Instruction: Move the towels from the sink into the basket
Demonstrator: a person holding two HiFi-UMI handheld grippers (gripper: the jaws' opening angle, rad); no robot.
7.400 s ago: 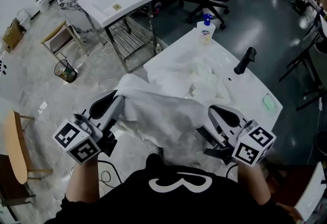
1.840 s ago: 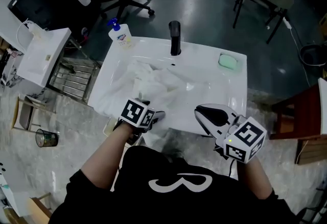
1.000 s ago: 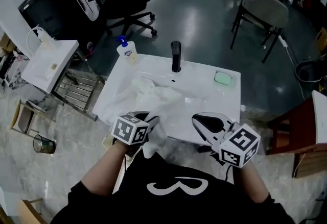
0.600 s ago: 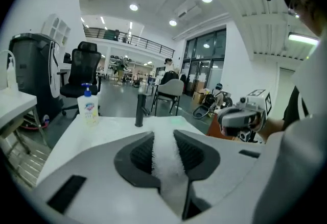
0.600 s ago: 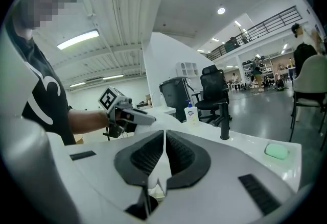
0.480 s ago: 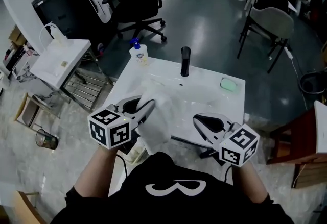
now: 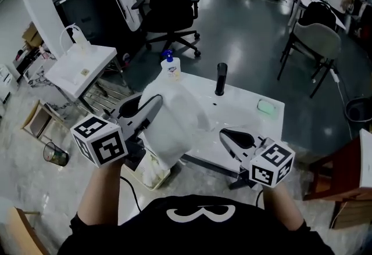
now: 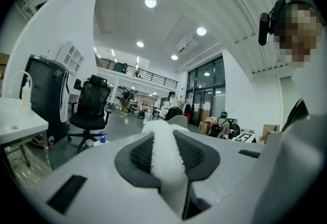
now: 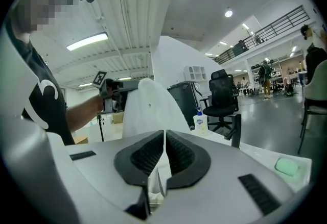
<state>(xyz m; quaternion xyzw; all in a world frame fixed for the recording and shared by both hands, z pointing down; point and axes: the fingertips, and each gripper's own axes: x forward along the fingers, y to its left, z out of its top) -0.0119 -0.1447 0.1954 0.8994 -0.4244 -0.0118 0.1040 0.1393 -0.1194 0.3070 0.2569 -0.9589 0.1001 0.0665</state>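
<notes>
Left gripper, pinching the towel, is raising it higher above the sink than before; right gripper is hanging pressed together.

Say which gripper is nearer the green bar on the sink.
Right. The right gripper sits just below the green bar; the left gripper, clamped on the towel, is farther left.

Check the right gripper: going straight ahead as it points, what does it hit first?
Probably the white towel hanging from the left gripper. The sink rim lies just under that line, and depth is unclear.
</notes>
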